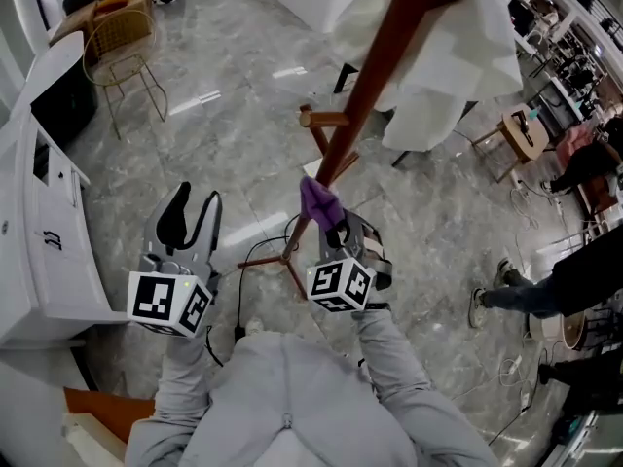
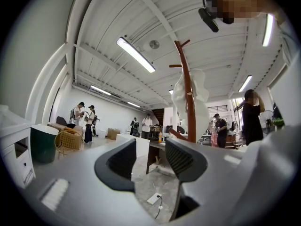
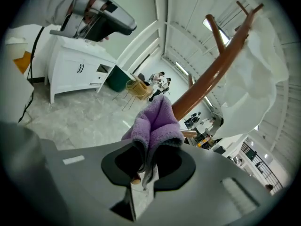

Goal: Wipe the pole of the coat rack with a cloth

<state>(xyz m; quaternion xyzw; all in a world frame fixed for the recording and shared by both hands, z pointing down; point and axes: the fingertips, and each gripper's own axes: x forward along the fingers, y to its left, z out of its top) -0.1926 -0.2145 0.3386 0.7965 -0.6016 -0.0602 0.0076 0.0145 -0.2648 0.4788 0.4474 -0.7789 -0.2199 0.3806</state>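
The brown wooden coat rack pole rises from its legs on the floor toward the top of the head view, with a white garment draped on it. My right gripper is shut on a purple cloth, and the cloth presses against the lower pole. To the left, my left gripper stands open with nothing between its jaws, away from the pole. In the left gripper view the pole stands farther off beyond that gripper.
A white cabinet stands at the left. A wire chair is at the back left. The rack's legs spread on the marble floor. A person stands at the right, near desks and chairs.
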